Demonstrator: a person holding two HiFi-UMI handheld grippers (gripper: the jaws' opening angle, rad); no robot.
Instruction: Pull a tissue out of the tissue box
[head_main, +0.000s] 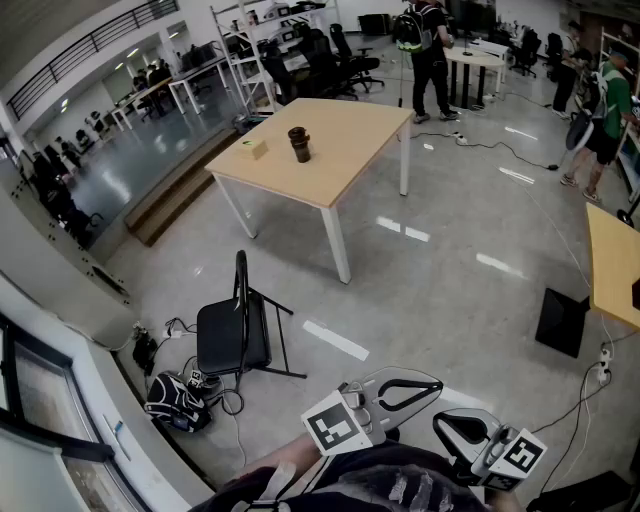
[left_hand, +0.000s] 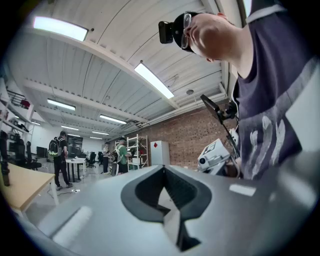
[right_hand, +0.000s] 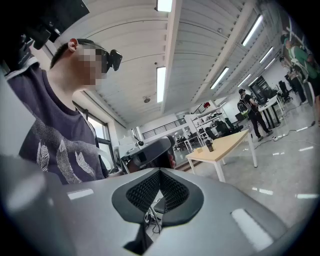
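Note:
The tissue box (head_main: 253, 148) is a small pale box far off on a light wooden table (head_main: 340, 150), with a dark cup (head_main: 298, 143) beside it. In the right gripper view the same table (right_hand: 225, 145) shows in the distance with the box (right_hand: 199, 149) and the cup (right_hand: 209, 145). Both grippers are held low, close to the person's body, far from the table. My left gripper (head_main: 436, 383) (left_hand: 162, 168) is shut with nothing in it. My right gripper (head_main: 440, 426) (right_hand: 160, 171) is shut too, its jaws meeting at the tip and holding nothing.
A black folding chair (head_main: 235, 335) and a dark backpack (head_main: 178, 400) with cables stand on the floor between me and the table. A black box (head_main: 560, 320) lies by another table's edge (head_main: 612, 270) at the right. People (head_main: 430, 50) stand at the back.

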